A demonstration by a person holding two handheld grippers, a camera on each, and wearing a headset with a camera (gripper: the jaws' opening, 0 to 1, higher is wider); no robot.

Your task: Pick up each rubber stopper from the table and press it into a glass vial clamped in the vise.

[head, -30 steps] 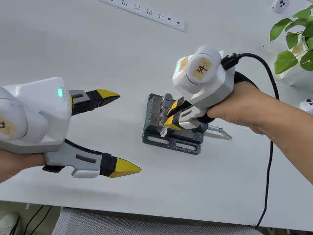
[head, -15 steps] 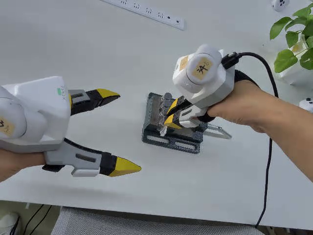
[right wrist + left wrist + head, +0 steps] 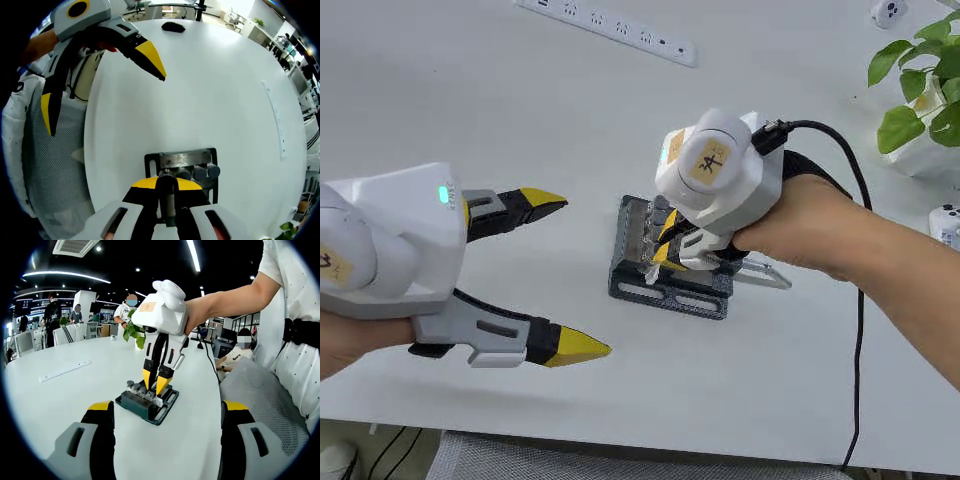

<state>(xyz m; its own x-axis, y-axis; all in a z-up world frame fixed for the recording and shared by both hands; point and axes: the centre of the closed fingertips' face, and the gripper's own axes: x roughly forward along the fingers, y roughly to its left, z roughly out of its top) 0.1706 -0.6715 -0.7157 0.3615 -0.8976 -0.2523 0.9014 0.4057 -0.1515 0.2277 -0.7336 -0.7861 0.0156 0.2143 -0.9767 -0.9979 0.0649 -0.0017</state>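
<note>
My right gripper point(image 3: 662, 250) points down at the dark vise point(image 3: 670, 292), which sits on the white table point(image 3: 520, 110). My right fingers are pinched nearly together on the end stopper point(image 3: 166, 175), a little grey plug at one end of the row. In the right gripper view I see my two yellow tips hugging it, one on each side. Three more stoppers point(image 3: 199, 173) sit in a line right beside it, each on top of a vial. The glass vials point(image 3: 648, 245) stand upright in the vise, squeezed side by side. A silver handle point(image 3: 765, 272) sticks out of the vise under my hand.

My left gripper point(image 3: 565, 275) hangs in the air, well apart from the vise. Its fingers are spread wide and hold nothing. It looks straight at the vise point(image 3: 142, 407) and at the right gripper point(image 3: 155, 381) above it.

A power strip point(image 3: 610, 22) lies at the far side of the table. A green plant point(image 3: 920, 75) stands in the corner.
</note>
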